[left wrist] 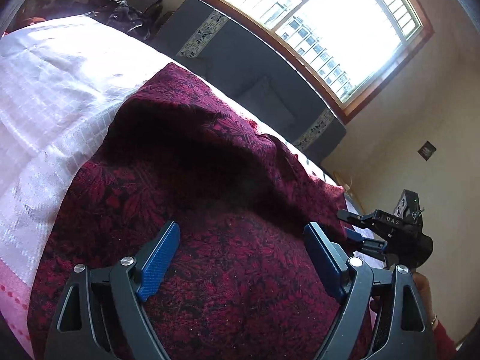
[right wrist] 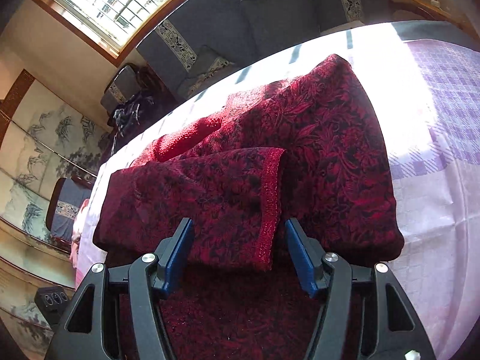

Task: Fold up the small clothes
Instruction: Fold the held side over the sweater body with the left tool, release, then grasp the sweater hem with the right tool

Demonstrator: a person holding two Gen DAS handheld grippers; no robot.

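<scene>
Both the left gripper (left wrist: 241,240) and right gripper (right wrist: 237,237) have black triangular-cutout arms, silver round screws and blue textured pads (left wrist: 159,262); a red sleeve (left wrist: 444,337) shows beside the left one.

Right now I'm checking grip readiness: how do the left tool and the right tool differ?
The left tool stands wider open than the right tool. The left hovers over flat red patterned garment; the right straddles the garment's folded sleeve cuff. Neither tool's pads press on the cloth. Both have blue pads.
</scene>
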